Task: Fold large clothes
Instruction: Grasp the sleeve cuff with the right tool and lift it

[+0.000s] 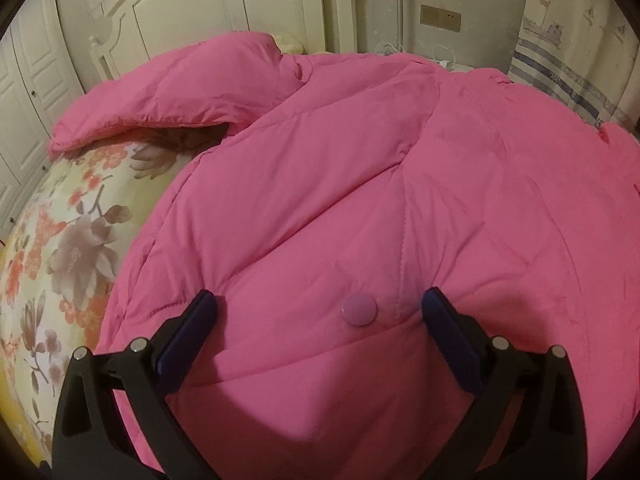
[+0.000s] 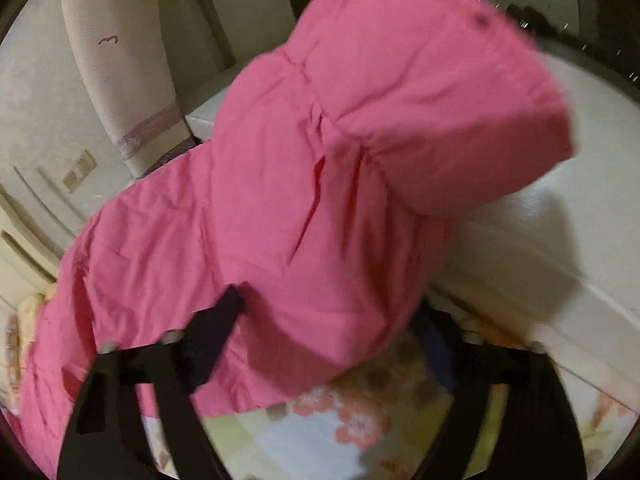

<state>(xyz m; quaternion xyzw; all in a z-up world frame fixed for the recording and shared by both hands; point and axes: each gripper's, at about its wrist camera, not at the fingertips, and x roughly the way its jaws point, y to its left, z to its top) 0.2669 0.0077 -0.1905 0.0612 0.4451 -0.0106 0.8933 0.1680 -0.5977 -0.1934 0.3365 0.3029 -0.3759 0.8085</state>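
A pink quilted jacket (image 1: pixel 360 160) lies spread over a floral bedsheet (image 1: pixel 72 240), one sleeve (image 1: pixel 160 96) stretched out to the far left. My left gripper (image 1: pixel 320 300) hovers open just above the jacket's near part, and a pink snap button (image 1: pixel 360 310) shows between its fingers. In the blurred right wrist view, a thick fold of the jacket (image 2: pixel 280 160) fills the gap of my right gripper (image 2: pixel 328 306). Both fingers press its sides, and the right finger is partly hidden by cloth. The other sleeve's cuff (image 2: pixel 460 120) sticks out beyond it.
A cream headboard (image 1: pixel 200 0) and wardrobe doors (image 1: pixel 24 92) stand behind the bed. A wall socket (image 1: pixel 440 16) and a striped curtain (image 1: pixel 580 60) are at the back right. The white bed frame (image 2: pixel 540 260) runs beside the floral sheet (image 2: pixel 320 432).
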